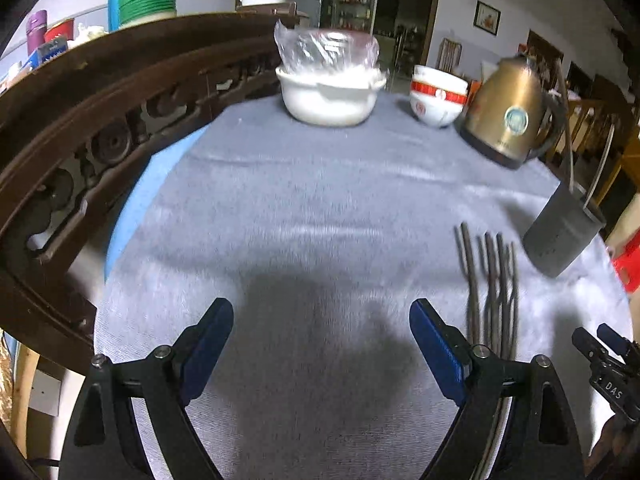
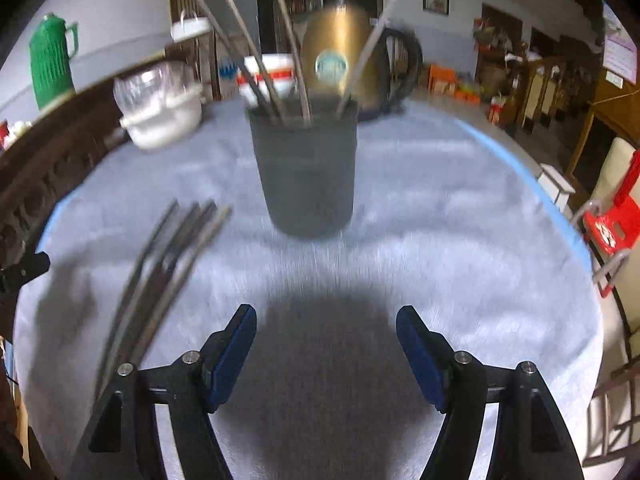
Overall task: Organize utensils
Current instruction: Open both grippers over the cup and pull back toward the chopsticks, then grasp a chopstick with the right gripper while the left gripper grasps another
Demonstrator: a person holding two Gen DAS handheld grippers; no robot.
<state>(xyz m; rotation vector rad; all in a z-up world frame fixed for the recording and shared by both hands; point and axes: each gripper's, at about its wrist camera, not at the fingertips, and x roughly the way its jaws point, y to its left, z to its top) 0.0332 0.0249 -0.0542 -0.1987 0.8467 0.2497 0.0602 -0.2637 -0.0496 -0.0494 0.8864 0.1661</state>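
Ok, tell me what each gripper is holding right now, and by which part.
Nothing is held. The left gripper and right gripper are both open over bare cloth; the loose chopsticks lie untouched beside them.

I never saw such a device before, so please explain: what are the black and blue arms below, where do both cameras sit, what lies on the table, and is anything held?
Each picture comes from a camera on a hand-held gripper. The left gripper and the right gripper are open and hold nothing. On the grey tablecloth lie loose dark chopsticks; more stand in the dark round cup. Behind stand a white pot, red-and-white bowls and a golden kettle.
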